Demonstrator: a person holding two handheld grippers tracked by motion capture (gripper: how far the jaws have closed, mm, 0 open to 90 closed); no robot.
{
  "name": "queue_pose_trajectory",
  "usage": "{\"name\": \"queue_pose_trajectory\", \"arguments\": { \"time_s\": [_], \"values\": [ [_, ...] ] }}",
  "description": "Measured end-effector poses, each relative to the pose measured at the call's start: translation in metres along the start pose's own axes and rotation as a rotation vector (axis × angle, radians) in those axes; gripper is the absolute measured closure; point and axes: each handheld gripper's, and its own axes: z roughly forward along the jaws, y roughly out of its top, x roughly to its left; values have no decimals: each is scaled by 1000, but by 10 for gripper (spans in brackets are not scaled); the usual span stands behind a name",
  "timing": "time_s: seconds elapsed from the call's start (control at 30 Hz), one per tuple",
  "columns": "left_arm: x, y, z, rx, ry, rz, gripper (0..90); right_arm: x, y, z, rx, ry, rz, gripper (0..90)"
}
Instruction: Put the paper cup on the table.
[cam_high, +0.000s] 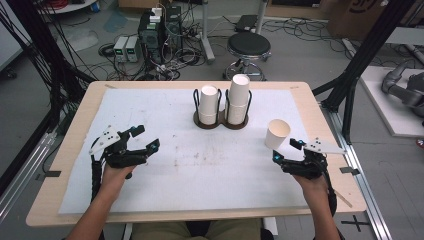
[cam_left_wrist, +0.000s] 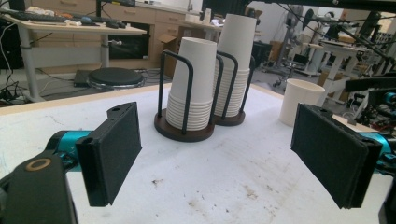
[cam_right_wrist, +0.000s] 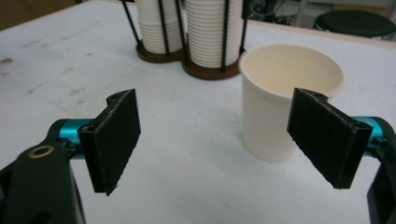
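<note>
A single white paper cup (cam_high: 277, 133) stands upright and mouth-up on the white mat, right of centre; it also appears in the right gripper view (cam_right_wrist: 285, 100) and the left gripper view (cam_left_wrist: 301, 100). My right gripper (cam_high: 286, 150) sits just in front of it, open, its pads (cam_right_wrist: 116, 140) apart with nothing between them. Two stacks of inverted white cups (cam_high: 226, 102) stand in a dark wire holder (cam_high: 221, 121) at the back centre, seen too as cup stacks (cam_left_wrist: 210, 79). My left gripper (cam_high: 147, 137) rests at the mat's left, open and empty.
The white mat (cam_high: 165, 175) covers most of the wooden table (cam_high: 80, 120). A stool (cam_high: 248, 47), computer boxes and cables lie on the floor beyond the far edge. Black frame posts (cam_high: 355, 75) stand at the right.
</note>
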Motion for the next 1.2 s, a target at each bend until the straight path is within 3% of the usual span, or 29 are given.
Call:
{"name": "queue_pose_trajectory", "arguments": {
  "time_s": [0.2,0.67,1.2],
  "values": [
    [0,0,-1,-4,3,-4,157,19,7,-4,-44,21,-57,180],
    [-8,1,-7,-1,-16,39,159,34,7,-5,-15,13,-69,181],
    [-8,0,-11,1,2,40,160,33,7,0,-16,11,-72,183]
  ]
}}
